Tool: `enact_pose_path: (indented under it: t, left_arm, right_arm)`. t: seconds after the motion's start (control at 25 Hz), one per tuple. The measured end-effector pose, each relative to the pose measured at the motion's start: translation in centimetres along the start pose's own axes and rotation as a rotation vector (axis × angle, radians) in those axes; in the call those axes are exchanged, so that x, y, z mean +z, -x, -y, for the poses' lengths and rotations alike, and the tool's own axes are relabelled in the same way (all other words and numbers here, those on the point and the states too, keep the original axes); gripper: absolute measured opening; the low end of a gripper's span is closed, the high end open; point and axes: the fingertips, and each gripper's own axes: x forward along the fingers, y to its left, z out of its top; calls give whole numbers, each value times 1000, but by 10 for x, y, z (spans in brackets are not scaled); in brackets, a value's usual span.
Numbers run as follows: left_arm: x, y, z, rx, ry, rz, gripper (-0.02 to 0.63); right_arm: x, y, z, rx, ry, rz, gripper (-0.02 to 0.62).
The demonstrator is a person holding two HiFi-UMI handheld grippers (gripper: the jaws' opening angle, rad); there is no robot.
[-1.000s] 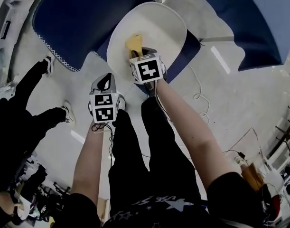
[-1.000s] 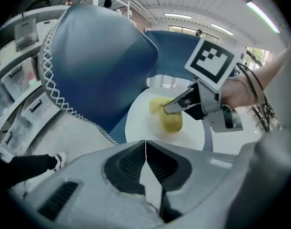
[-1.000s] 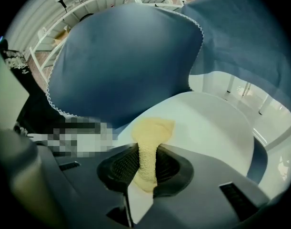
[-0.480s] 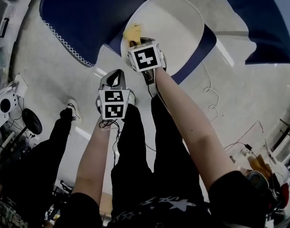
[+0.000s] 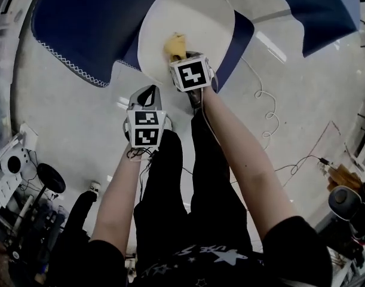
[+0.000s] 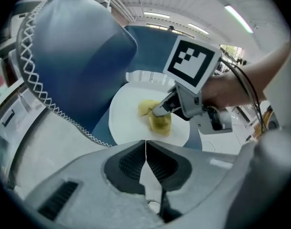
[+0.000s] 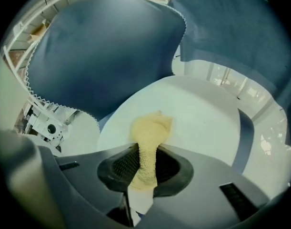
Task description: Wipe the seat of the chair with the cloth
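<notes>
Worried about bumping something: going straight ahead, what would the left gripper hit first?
Probably the white chair seat, at its near edge, just beside the cloth held by the right gripper; depth is hard to judge.

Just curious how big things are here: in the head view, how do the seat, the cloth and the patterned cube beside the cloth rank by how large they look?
1. Seat, clearly largest.
2. Cube, though it is nearer the camera, so its true size is unsure.
3. Cloth, smallest.

I see the cloth: yellow, rough waffle weave. The chair seat looks smooth, matt white. The blue upholstery has a soft sheen.
</notes>
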Motion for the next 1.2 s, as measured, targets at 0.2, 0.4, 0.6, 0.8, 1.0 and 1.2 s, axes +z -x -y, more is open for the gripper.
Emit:
enact_pose_path:
  t: [0.2, 0.4, 0.6, 0.8, 1.0, 1.2]
  left_arm:
    - [2, 0, 11, -35, -68, 19, 21]
    - [-11, 9, 13, -20, -28, 13, 21]
    - [-13, 13, 25, -26, -29, 11, 21]
    - [-8, 22, 37, -26, -16, -2, 21]
    - [-8, 31, 30, -4, -1, -2, 21]
    - [-11, 45, 4, 36, 16, 19, 21]
  right_arm:
    - [-44, 25, 36, -76, -100, -36, 72]
    - [-73, 50, 67, -156, -143, -44, 72]
    - [-94, 62, 87, -201, -140, -86, 72]
    - [-102, 80, 101, -225, -132, -105, 72]
    - [-79, 83, 71, -138, -88, -61, 72]
    - [-44, 74, 17, -63, -17, -17, 72]
